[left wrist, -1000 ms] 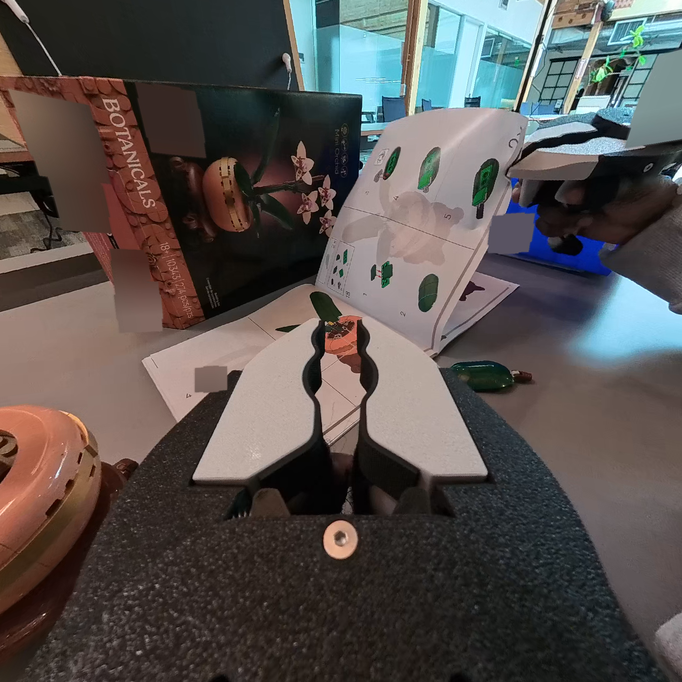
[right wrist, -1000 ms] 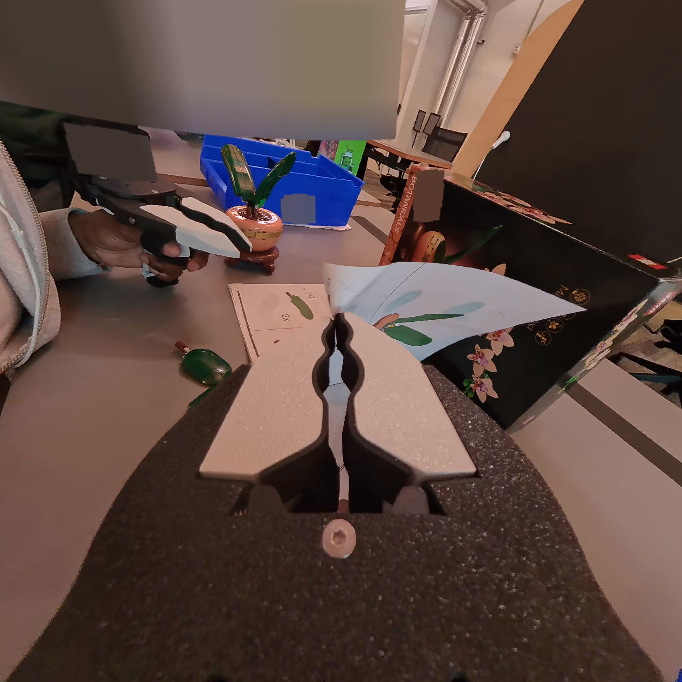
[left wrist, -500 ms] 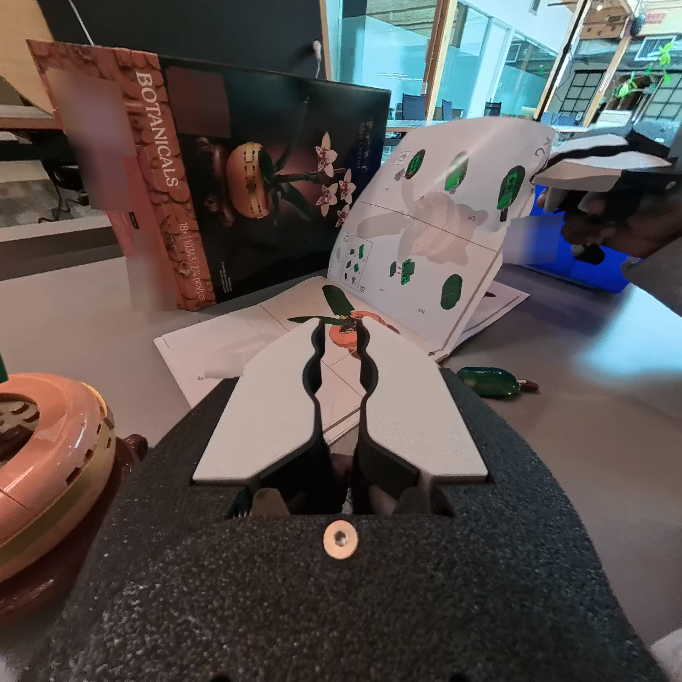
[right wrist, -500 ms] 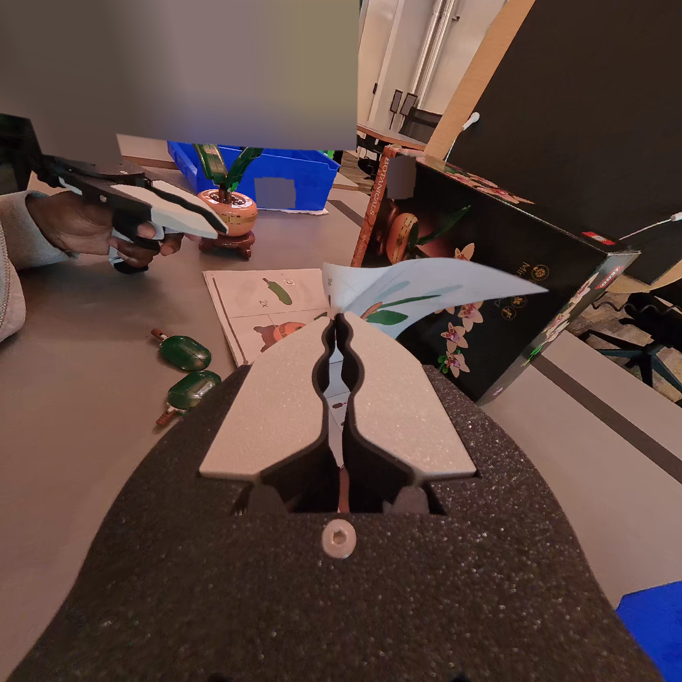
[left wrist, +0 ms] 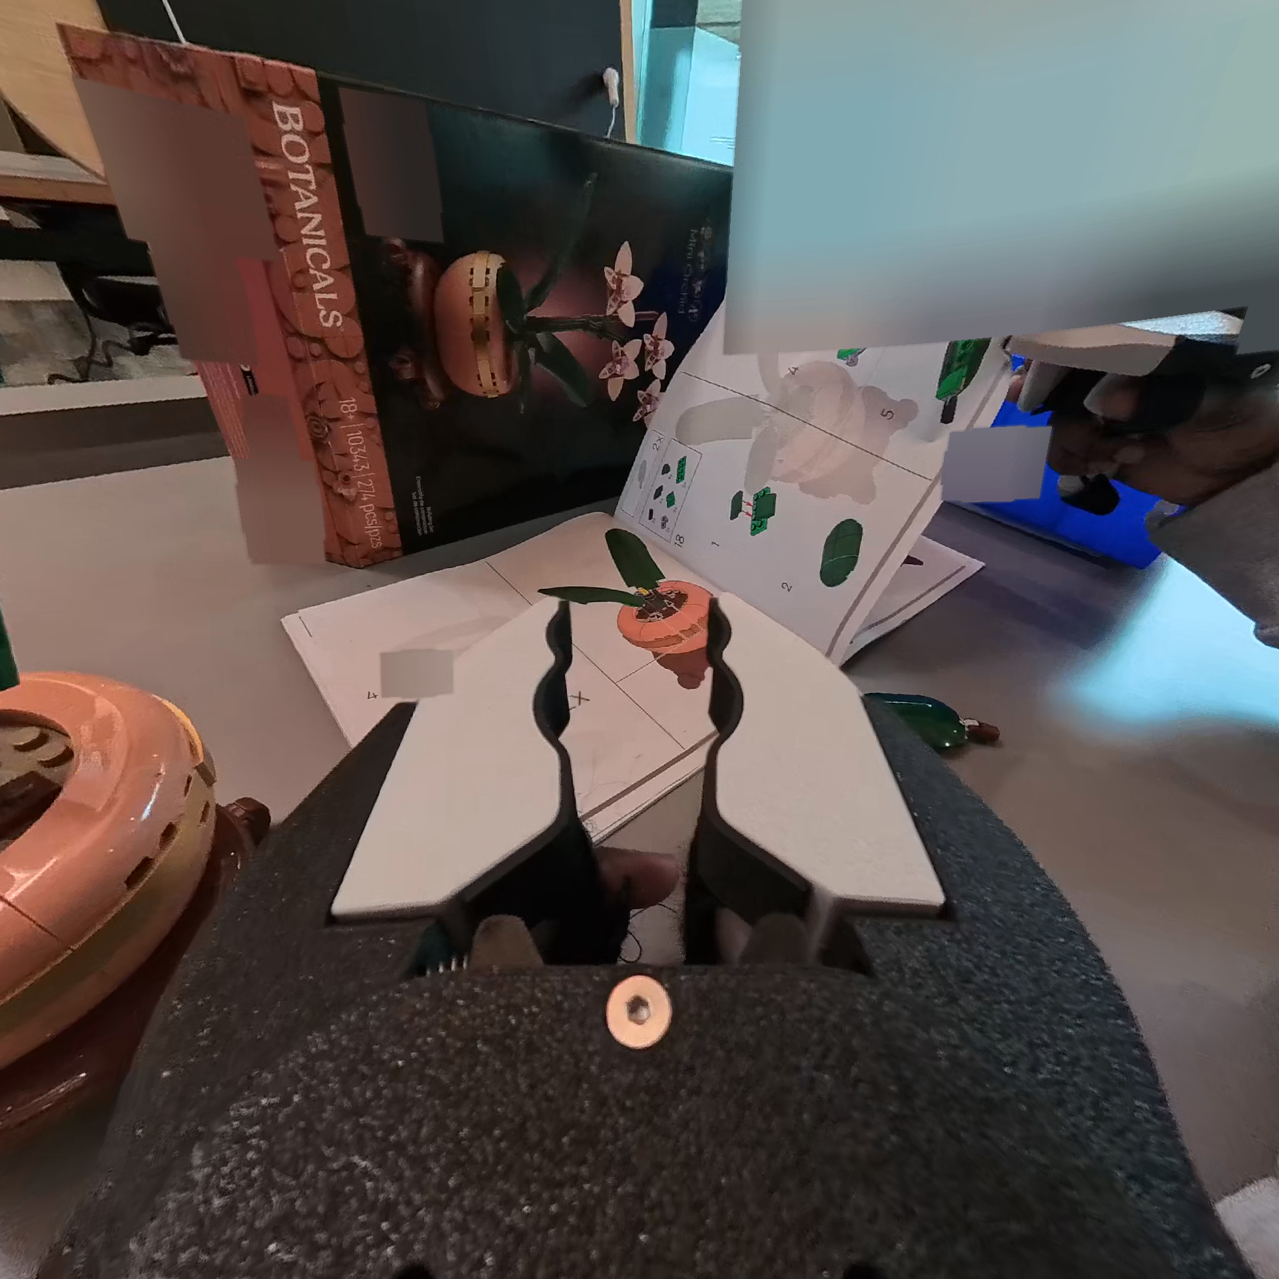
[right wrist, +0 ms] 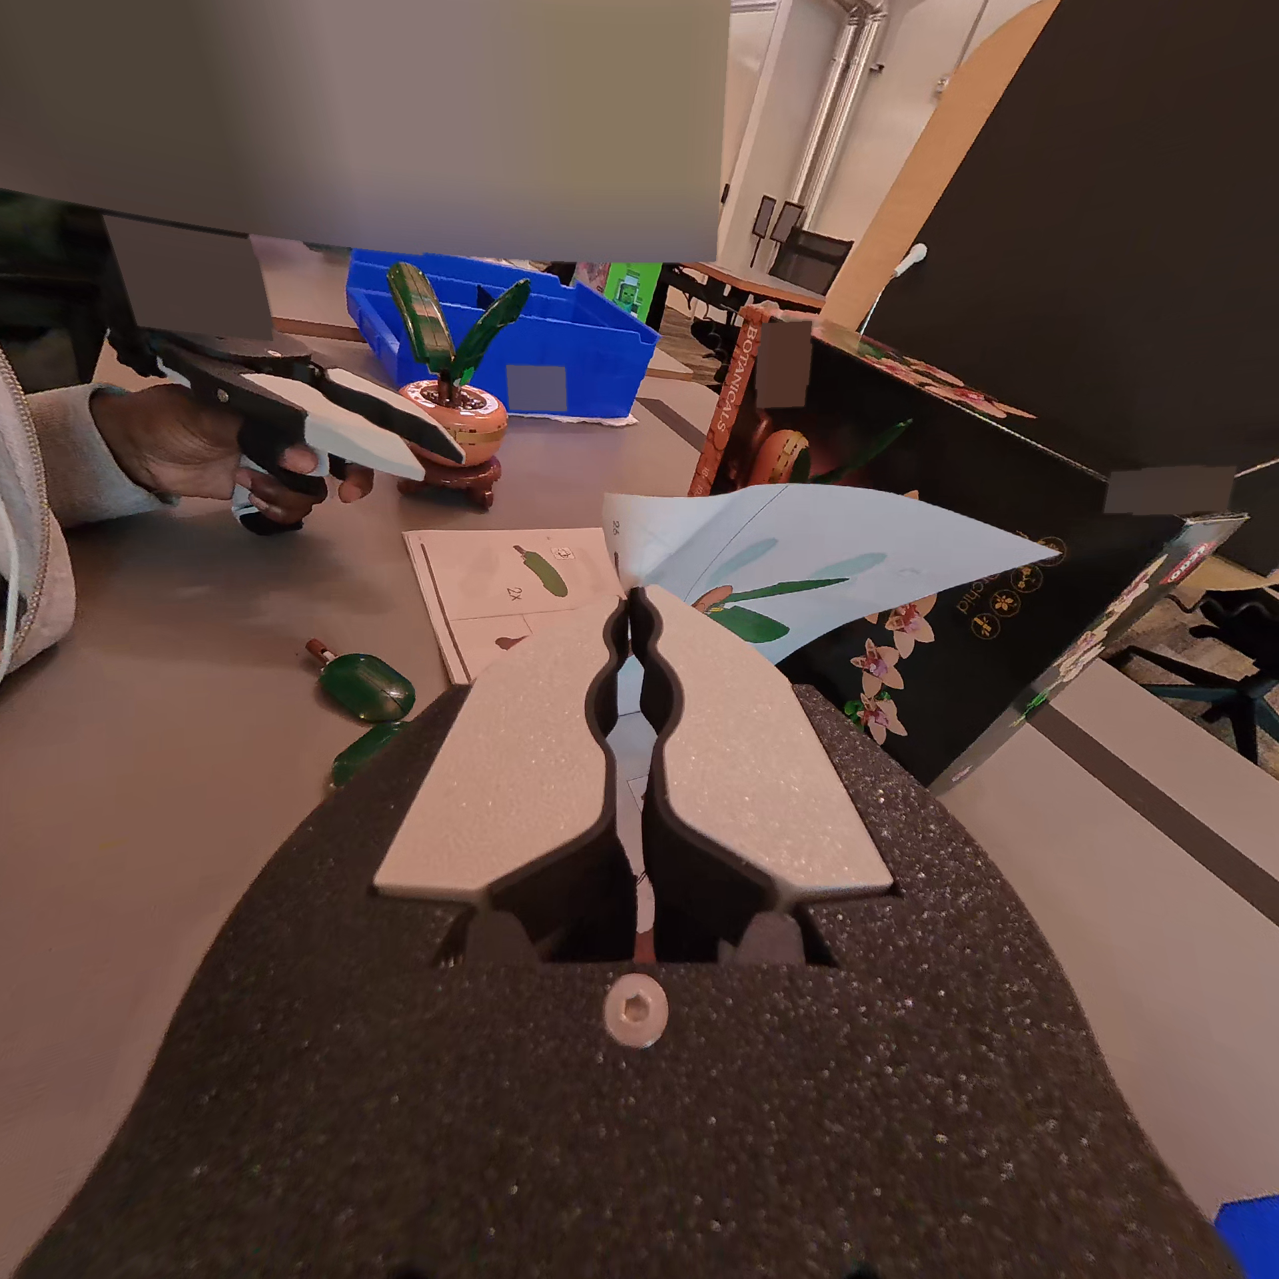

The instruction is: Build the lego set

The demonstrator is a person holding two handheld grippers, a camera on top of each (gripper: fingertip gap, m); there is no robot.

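right gripper (right wrist: 631, 602): pinches a page of the booklet (right wrist: 796, 554), lifting it | left gripper (left wrist: 637, 623): fingers spread, holding nothing, over booklet | green leaf pieces (right wrist: 367, 678): flat on table (right wrist: 173, 727) beside booklet | pot model (right wrist: 457, 422): farther back, near blue bin (right wrist: 588, 346)

Each gripper, left gripper (left wrist: 637, 623) and right gripper (right wrist: 631, 602), has two flat light-grey fingers (left wrist: 477, 747) with wavy black inner edges; a bumpy black body sits at 6 o'clock with one round silver screw (right wrist: 635, 1019); the person wears a grey sleeve (right wrist: 48, 450).
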